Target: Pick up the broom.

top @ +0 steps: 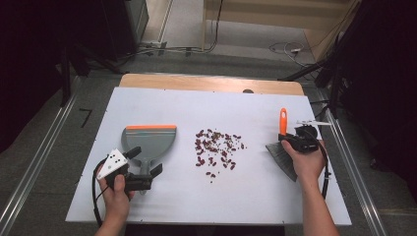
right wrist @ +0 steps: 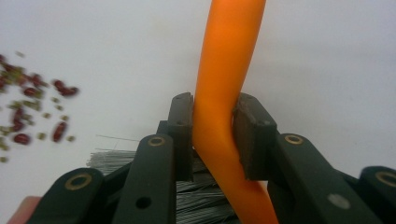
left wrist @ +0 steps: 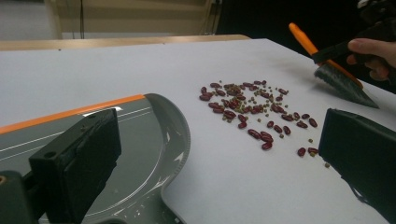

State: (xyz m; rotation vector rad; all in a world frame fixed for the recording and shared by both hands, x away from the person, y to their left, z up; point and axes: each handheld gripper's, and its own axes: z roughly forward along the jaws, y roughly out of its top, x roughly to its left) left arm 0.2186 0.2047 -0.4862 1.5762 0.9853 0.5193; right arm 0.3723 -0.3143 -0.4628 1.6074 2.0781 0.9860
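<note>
A grey dustpan (top: 147, 142) with an orange front lip lies on the white table top, left of a loose pile of red and small green beans (top: 216, 147). My left gripper (top: 146, 161) stands open at the pan's handle, one jaw on each side of it. In the left gripper view one jaw hangs over the dustpan (left wrist: 140, 140) and the other over bare table near the beans (left wrist: 252, 107). My right gripper (top: 290, 140) is shut on the orange handle (right wrist: 224, 93) of a small brush (top: 282, 157), right of the beans (right wrist: 28, 107). The brush (left wrist: 341, 79) has grey bristles that touch the table.
The white board (top: 246, 201) lies on a wooden table whose far edge (top: 211, 83) is visible. Metal rails (top: 354, 167) run along both sides, and cables lie on the floor beyond. Cables trail from both grippers toward the front edge.
</note>
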